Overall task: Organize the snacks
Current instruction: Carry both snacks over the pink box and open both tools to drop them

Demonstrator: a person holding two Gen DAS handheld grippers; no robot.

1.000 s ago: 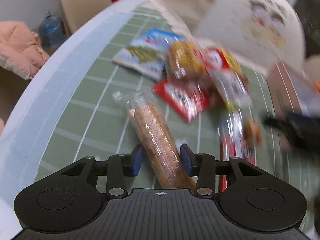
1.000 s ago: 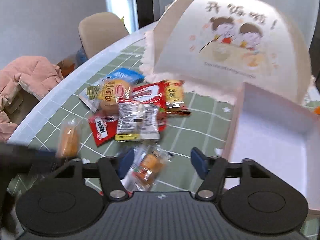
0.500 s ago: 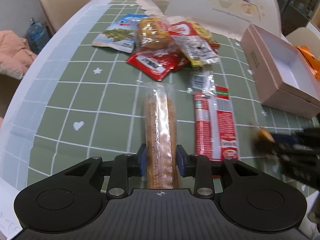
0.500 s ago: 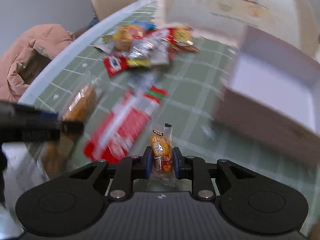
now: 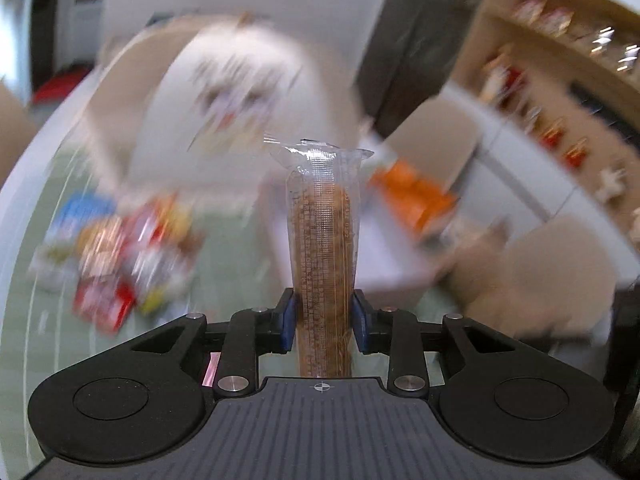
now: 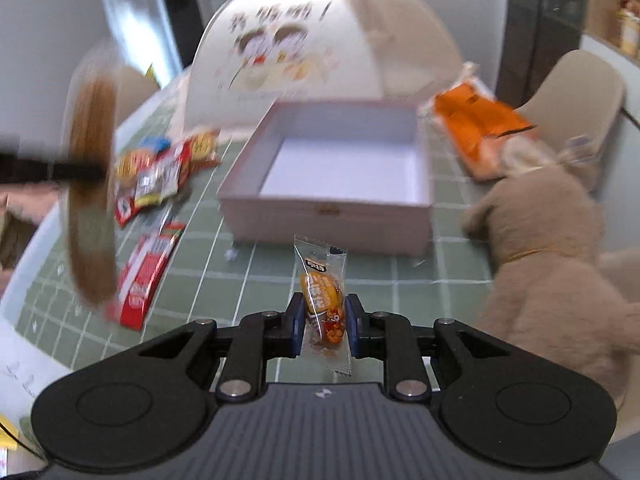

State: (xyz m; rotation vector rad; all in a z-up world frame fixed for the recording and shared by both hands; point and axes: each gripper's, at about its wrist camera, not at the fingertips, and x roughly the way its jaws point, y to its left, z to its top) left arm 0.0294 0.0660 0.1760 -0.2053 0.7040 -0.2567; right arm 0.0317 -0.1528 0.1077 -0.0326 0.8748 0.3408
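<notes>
My left gripper (image 5: 323, 319) is shut on a long brown biscuit stick in clear wrap (image 5: 323, 240) and holds it up in the air; it shows blurred in the right wrist view (image 6: 91, 196). My right gripper (image 6: 322, 326) is shut on a small orange candy packet (image 6: 322, 294), just in front of the open pink box (image 6: 326, 216), which stands empty. A pile of snack packets (image 6: 160, 170) lies left of the box, blurred in the left wrist view (image 5: 116, 252). A long red packet (image 6: 146, 274) lies nearer on the green checked cloth.
A white dome food cover (image 6: 316, 52) stands behind the box. An orange bag (image 6: 478, 126) lies at the back right. A beige plush toy (image 6: 548, 264) sits right of the box. Chairs stand around the table; the table edge runs on the left.
My left gripper has lifted the biscuit stick off the table and swung toward the box. My right gripper has lifted the candy packet and now faces the box front.
</notes>
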